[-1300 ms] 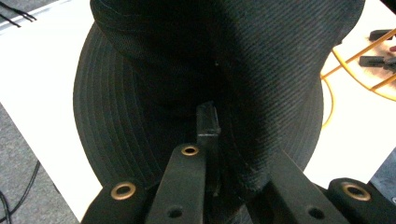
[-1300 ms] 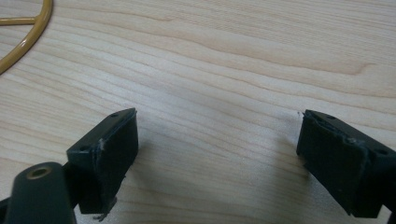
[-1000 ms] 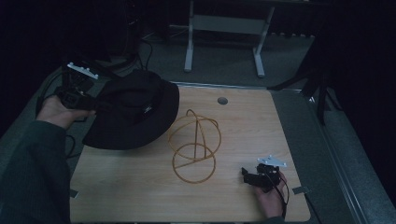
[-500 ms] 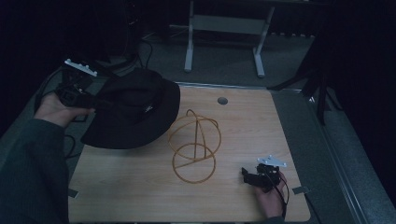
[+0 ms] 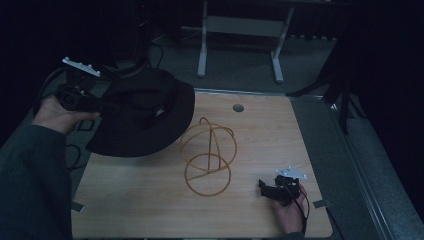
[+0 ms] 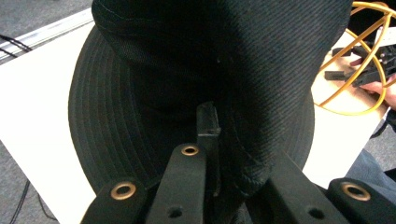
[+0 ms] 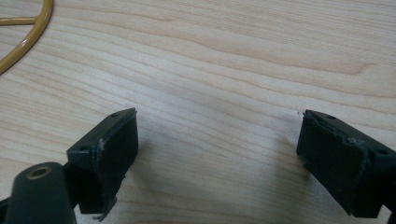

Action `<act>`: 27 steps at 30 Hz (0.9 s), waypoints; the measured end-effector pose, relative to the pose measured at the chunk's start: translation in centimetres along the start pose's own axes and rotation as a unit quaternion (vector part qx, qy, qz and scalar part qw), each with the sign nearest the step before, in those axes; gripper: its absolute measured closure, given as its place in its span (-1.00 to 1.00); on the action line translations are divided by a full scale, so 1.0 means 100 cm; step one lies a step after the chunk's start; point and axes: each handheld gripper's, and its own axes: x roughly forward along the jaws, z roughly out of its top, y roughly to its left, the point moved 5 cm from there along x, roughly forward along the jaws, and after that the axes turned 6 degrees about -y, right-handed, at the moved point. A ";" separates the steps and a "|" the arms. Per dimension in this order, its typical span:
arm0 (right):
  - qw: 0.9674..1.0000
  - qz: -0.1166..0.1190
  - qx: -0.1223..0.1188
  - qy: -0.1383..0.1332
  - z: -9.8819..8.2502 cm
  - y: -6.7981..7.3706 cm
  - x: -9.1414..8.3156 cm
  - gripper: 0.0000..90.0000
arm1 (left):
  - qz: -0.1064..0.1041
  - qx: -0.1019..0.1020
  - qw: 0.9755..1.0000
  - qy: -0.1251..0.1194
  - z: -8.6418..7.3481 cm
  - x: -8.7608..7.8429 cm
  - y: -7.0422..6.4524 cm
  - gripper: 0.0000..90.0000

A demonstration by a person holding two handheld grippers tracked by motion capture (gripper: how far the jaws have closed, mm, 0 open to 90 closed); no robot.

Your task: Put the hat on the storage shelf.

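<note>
Left gripper (image 6: 210,140) pinches black hat (image 5: 145,112); its label unreadable

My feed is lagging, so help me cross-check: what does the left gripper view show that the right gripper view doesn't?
Left gripper view alone: the left claw shut on the black hat, with the person's other hand farther off. Right gripper view alone: the right claw, jaws wide apart, nothing between them, over bare wood. Both share: the light wooden table and part of the yellow wire stand.

Matt black twill cloth hat (image 6: 261,70), glossy yellow wire frame (image 5: 208,155), pale wood-grain table (image 5: 260,135)
</note>
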 end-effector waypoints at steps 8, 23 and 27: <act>1.000 0.000 0.000 0.000 0.000 0.000 0.000 -0.72 | -0.006 0.005 1.000 -0.006 0.004 -0.004 -0.003 0.96; 1.000 0.001 -0.001 0.001 0.000 0.000 0.000 -0.72 | -0.021 0.010 1.000 -0.018 0.008 -0.015 -0.008 0.96; 1.000 0.001 -0.001 0.002 0.000 0.000 0.000 -0.72 | -0.027 0.017 0.999 -0.019 0.011 -0.017 -0.011 0.96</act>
